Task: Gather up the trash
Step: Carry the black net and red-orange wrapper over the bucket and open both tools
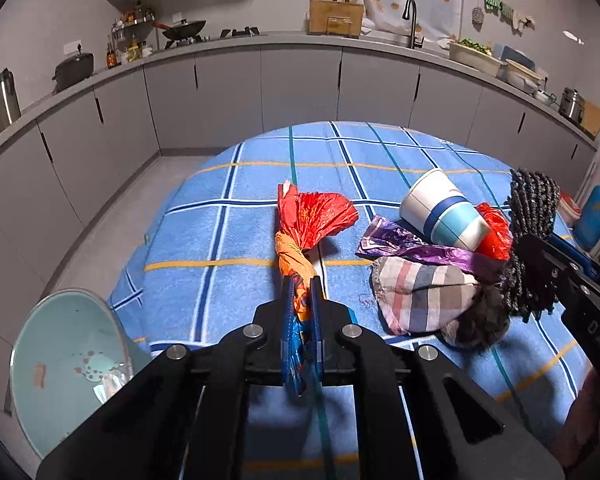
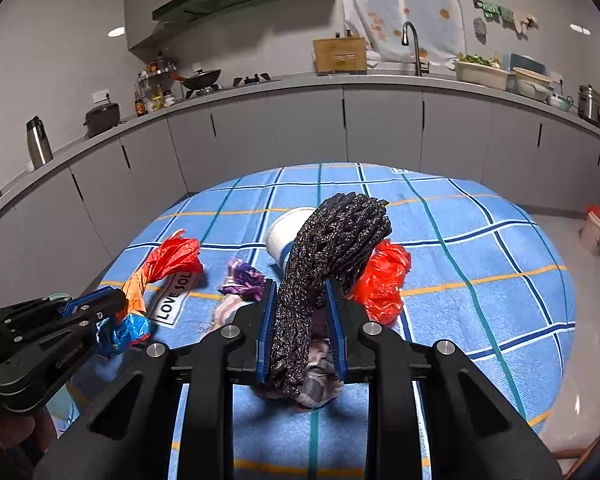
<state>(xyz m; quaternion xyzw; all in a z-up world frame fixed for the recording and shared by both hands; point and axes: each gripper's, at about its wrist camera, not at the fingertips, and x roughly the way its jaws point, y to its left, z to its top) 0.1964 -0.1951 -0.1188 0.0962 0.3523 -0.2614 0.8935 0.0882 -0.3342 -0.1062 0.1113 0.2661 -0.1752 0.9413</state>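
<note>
Your left gripper (image 1: 302, 300) clamps the twisted red-orange wrapper (image 1: 312, 220); the bin (image 1: 68, 360) sits at eight o'clock. Your right gripper (image 2: 302, 308) pinches the black knit cloth (image 2: 332, 248), which, dragging, could topple the paper cup (image 1: 440, 210).

The twisted wrapper (image 1: 312, 220) looked like thin, crinkled, glossy plastic film, as did the purple wrapper (image 1: 412, 246). The cup (image 1: 444, 210) read as smooth matt paper. The dark cloth (image 2: 332, 248) was coarse, knobbly knit, speckled. A woven, fuzzy checked cloth (image 1: 260, 184) covered the table.
</note>
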